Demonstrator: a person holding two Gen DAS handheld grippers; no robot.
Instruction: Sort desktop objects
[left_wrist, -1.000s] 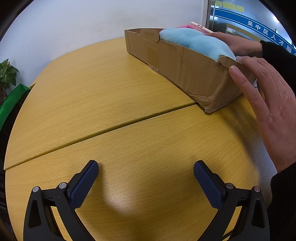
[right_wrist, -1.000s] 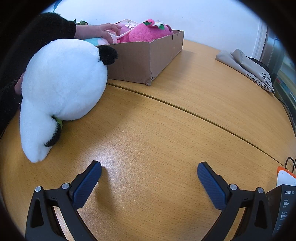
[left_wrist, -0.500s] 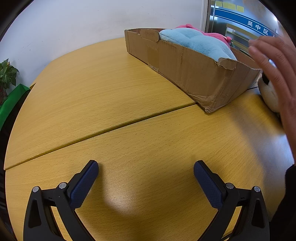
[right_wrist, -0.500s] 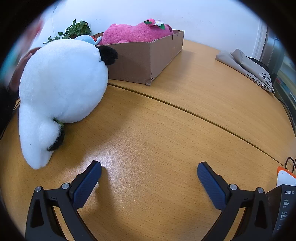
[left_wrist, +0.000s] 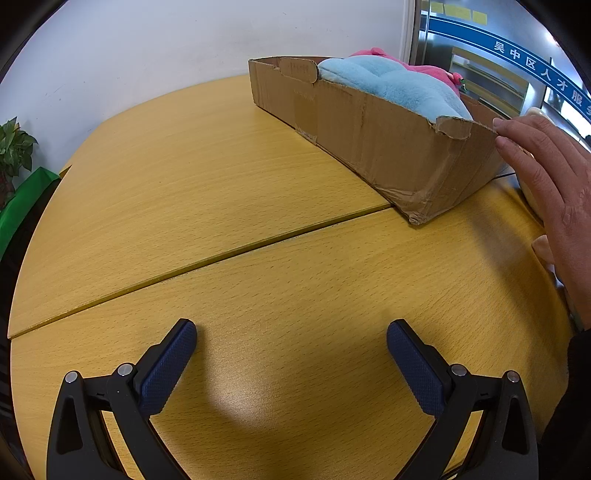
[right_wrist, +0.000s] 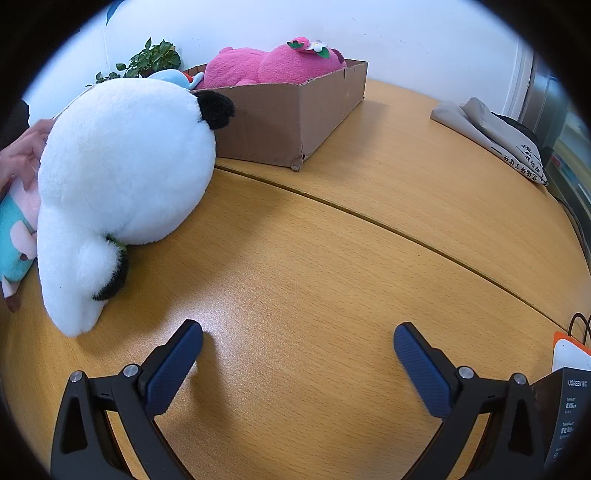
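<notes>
Both grippers gape wide, holding nothing.
Left gripper (left_wrist: 291, 332) and right gripper (right_wrist: 298, 332) hover over bare table (right_wrist: 332, 258); panda (right_wrist: 122, 166) lies far left beside the box (right_wrist: 288, 122), a hand (left_wrist: 550, 184) touching the box's rim.

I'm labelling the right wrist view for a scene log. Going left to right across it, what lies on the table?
Teal and pink soft toy → white panda plush → cardboard box holding a pink plush → folded grey cloth → dark printed box at the right edge.
</notes>
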